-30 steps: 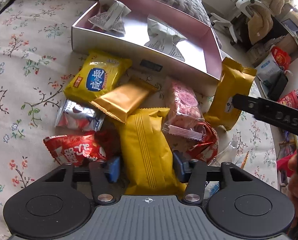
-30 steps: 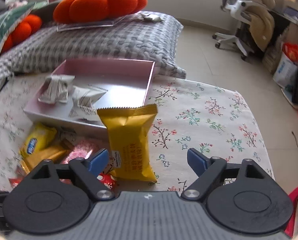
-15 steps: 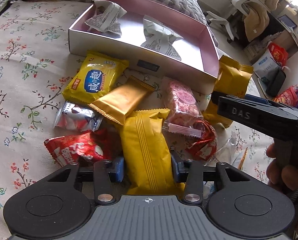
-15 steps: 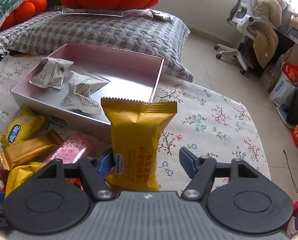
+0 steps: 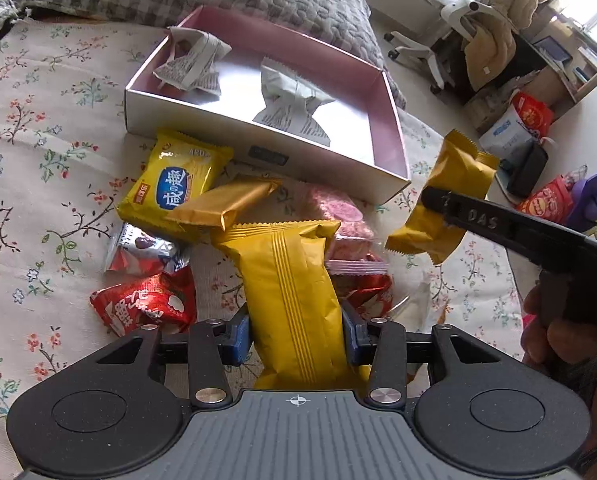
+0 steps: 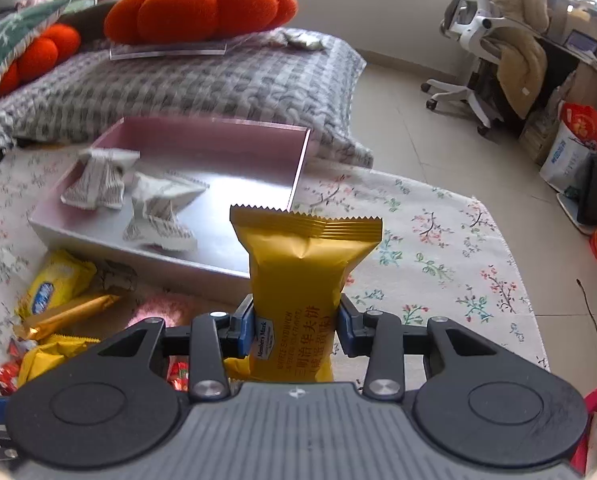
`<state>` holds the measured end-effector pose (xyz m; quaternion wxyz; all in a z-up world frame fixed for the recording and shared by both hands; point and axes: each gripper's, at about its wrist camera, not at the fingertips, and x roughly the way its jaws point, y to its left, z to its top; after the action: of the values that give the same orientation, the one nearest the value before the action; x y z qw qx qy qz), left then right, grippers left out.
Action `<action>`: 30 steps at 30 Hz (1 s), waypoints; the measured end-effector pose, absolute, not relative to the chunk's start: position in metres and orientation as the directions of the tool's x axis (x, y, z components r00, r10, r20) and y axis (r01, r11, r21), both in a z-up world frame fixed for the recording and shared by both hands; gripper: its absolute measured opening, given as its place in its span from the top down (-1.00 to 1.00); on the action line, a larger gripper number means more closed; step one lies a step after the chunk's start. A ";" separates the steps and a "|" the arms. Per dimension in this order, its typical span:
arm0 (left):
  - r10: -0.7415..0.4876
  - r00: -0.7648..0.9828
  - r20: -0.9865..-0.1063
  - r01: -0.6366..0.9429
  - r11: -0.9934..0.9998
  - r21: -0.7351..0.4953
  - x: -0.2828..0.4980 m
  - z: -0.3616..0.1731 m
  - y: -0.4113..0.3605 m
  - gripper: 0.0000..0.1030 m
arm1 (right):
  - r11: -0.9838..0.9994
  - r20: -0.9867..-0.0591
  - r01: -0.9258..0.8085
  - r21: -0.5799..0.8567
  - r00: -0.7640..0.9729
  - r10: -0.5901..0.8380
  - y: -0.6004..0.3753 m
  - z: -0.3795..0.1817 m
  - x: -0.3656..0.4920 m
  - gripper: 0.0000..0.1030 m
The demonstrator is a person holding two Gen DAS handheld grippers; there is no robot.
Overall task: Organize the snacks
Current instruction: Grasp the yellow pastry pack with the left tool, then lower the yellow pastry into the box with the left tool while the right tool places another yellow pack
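**Both grippers holding yellow packets; box lying ahead of each**

The wafer packet (image 6: 298,288) is sitting between the fingers of the right gripper (image 6: 296,330), clamped across its lower half. Its long axis is running straight out from the jaws, serrated top edge pointing forward and up. In the left wrist view the same packet (image 5: 444,208) is hanging clear of the cloth, just beside the near right corner of the pink box (image 5: 392,120).

The ribbed yellow packet (image 5: 294,296) is lying between the fingers of the left gripper (image 5: 296,338), both blue pads pressing its sides. Its long axis is also running forward from the jaws, far end pointing toward the box and overlapping the pile. Whether it is resting on the cloth or lifted cannot be told.

Seen from the right gripper, the pink box (image 6: 298,168) is lying ahead and slightly left, open side up, with two white wrapped snacks (image 6: 154,208) occupying its left part and bare floor on the right. The right gripper is judged the nearer to the box, so a short forward carry over the near wall should be what its packet needs.

Loose items remaining left of the left jaws: a yellow biscuit pack (image 5: 178,184), a gold bar (image 5: 222,204), a silver pack (image 5: 142,248), a red pack (image 5: 146,304). A pink pack (image 5: 338,216) is lying ahead right. All are resting on the floral cloth (image 5: 38,140).
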<state>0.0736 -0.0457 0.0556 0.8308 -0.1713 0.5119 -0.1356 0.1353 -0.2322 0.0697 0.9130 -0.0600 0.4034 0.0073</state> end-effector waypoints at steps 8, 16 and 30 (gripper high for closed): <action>-0.454 0.480 -0.751 0.061 0.871 -0.487 0.075 0.077 -0.031 0.21 | 0.999 -0.713 -0.023 -0.035 0.701 -0.009 -0.244 0.086 0.131 0.30; -0.424 0.581 -0.695 0.090 0.882 -0.463 0.087 0.102 -0.016 0.21 | 1.000 -0.712 0.006 -0.020 0.702 -0.019 -0.250 0.088 0.132 0.30; -0.244 0.717 -0.653 0.113 0.965 -0.236 0.143 0.127 0.001 0.21 | 0.999 -0.700 -0.007 -0.031 0.714 -0.017 -0.235 0.094 0.143 0.30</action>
<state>0.1432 0.0014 0.1269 0.9221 -0.0899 0.3636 -0.0970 0.1428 -0.2346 0.0936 0.9256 -0.0158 0.3781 -0.0027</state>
